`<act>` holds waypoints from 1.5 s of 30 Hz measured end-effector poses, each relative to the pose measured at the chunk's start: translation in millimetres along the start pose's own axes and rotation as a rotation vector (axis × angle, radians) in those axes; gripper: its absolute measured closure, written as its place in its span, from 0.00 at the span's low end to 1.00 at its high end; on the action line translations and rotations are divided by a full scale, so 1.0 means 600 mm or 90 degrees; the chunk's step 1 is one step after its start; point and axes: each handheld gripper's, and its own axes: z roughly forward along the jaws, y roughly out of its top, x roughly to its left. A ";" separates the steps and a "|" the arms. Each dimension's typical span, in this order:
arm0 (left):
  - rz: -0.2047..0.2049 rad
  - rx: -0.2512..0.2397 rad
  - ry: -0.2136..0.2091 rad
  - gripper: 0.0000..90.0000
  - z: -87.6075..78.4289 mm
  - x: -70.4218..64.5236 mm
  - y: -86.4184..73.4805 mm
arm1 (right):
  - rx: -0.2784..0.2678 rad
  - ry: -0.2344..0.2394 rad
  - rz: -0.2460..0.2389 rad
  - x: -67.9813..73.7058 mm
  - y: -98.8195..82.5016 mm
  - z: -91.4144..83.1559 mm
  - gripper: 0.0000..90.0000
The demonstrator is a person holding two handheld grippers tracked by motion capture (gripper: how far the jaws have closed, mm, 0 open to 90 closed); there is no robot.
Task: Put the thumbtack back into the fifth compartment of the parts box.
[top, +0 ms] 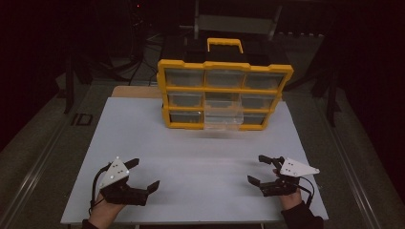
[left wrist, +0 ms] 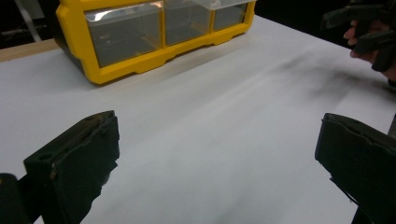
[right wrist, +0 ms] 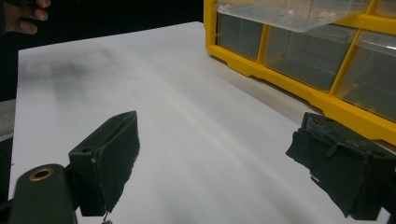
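Observation:
A yellow organiser cabinet (top: 223,90) with clear drawers and a top handle stands at the far middle of the white table (top: 143,138). Its middle drawer (top: 223,120) in the bottom row is pulled out towards me. My left gripper (top: 143,174) rests open near the front left edge, nothing between its jaws. My right gripper (top: 259,169) rests open near the front right, also empty. The cabinet (left wrist: 154,32) lies far ahead of my left gripper (left wrist: 217,154). In the right gripper view the cabinet (right wrist: 299,51) is ahead and to the right of my right gripper (right wrist: 217,163).
The table's front edge (top: 191,222) runs just behind both hands. A wooden board (top: 136,92) pokes out behind the table's far left. Dark floor and stands surround the table. Bare tabletop lies between the grippers and the cabinet.

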 end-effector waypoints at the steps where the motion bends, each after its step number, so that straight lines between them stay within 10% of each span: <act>1: 0.001 0.001 0.001 0.00 -0.001 0.000 -0.003 | 0.001 0.001 -0.001 0.000 0.000 0.000 0.14; 23: -0.034 -0.012 0.044 0.00 -0.029 0.008 -0.085 | -0.003 0.002 -0.004 0.003 0.002 -0.001 0.15; 45: -0.038 -0.111 0.084 0.00 -0.037 0.026 -0.102 | -0.006 0.013 0.010 0.006 -0.001 0.005 0.14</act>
